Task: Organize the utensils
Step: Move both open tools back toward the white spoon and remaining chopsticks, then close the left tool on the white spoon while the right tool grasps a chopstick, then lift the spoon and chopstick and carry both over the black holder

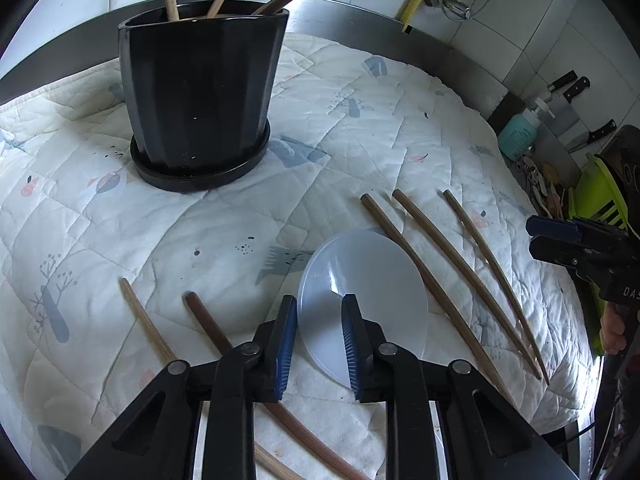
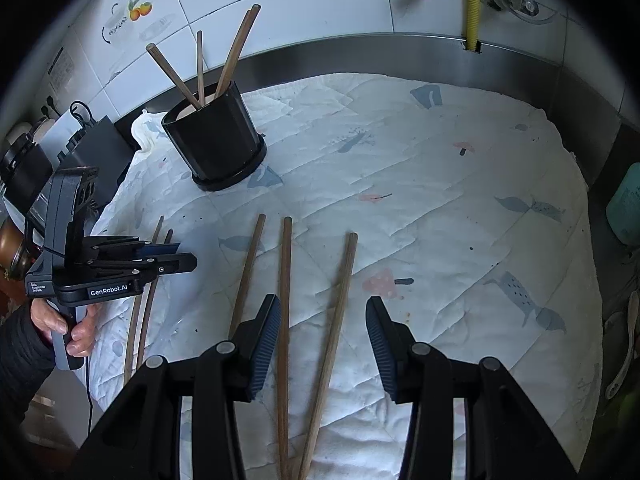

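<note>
Left of the black holder (image 2: pixel 216 140), two chopsticks (image 2: pixel 146 304) lie under the left gripper (image 1: pixel 319 344), its jaws narrowly apart, gripping nothing. Right of the holder, the right gripper (image 2: pixel 322 344) straddles, spread, two loose chopsticks (image 2: pixel 285 300).

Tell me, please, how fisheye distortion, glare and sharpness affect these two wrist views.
Left wrist view: strong barrel distortion bends the chopsticks and the metal ledge; a pale translucent blob beyond the left gripper looks like a lens reflection, though I cannot be sure. Right wrist view: sharp at the centre, with dark vignetted corners; soft, even daylight, faint shadows.
</note>
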